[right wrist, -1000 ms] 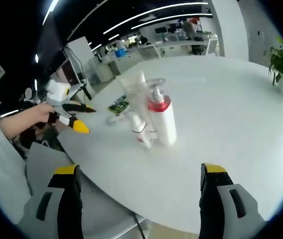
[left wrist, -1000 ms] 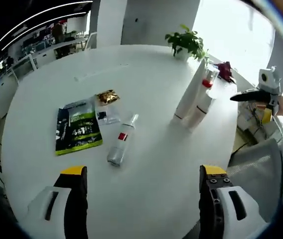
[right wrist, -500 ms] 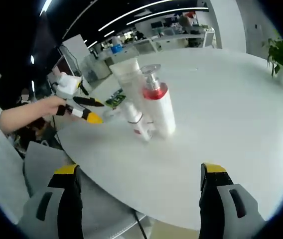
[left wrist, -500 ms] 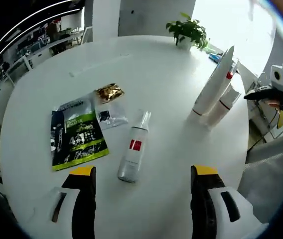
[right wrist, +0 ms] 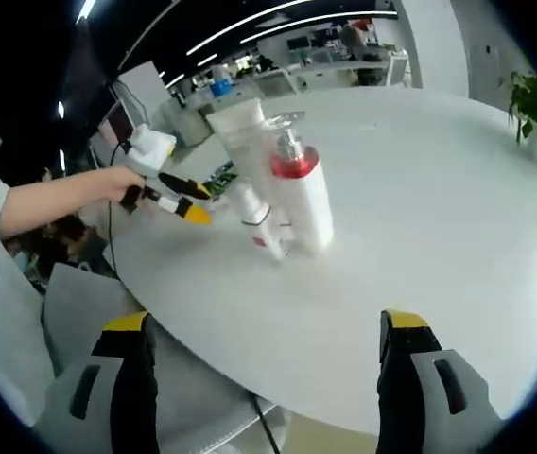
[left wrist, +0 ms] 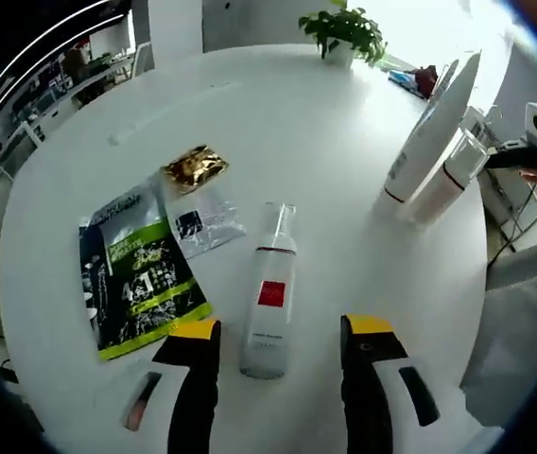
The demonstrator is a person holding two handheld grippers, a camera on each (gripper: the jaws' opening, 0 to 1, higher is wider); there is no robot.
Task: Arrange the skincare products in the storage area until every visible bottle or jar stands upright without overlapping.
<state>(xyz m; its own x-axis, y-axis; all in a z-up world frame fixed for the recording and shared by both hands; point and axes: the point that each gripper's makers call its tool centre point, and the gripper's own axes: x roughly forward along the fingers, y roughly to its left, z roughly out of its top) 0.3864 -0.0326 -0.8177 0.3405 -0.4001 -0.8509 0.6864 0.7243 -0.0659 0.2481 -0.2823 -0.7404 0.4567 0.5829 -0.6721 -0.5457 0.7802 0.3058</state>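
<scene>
In the left gripper view the left gripper [left wrist: 278, 336] hangs open over the near part of a round white bench [left wrist: 325, 142], its yellow-tipped jaws spread to either side of the base of a clear spray bottle [left wrist: 270, 293] with a red label. That bottle lies flat on its side, base toward the camera and nozzle pointing away. Left of it lie a dark green printed pouch [left wrist: 136, 279], a small clear sachet [left wrist: 202, 222] touching the pouch's far corner, and a crumpled gold wrapper [left wrist: 193, 167] just beyond — all flat on the bench. Far right, a tall white tube [left wrist: 429, 137] and a smaller white bottle [left wrist: 453, 175] stand upright close together. A potted plant [left wrist: 344, 28] sits at the far edge, with bright window light behind it.

In the right gripper view the right gripper [right wrist: 264, 340] is open and empty, held off the near rim of the bench. Further in stands the upright group, with a red-collared pump bottle [right wrist: 302, 194] in front. Beyond, at the left, a person's hand brings the other gripper over the bench. An open office with desks and ceiling light strips lies in the distance.
</scene>
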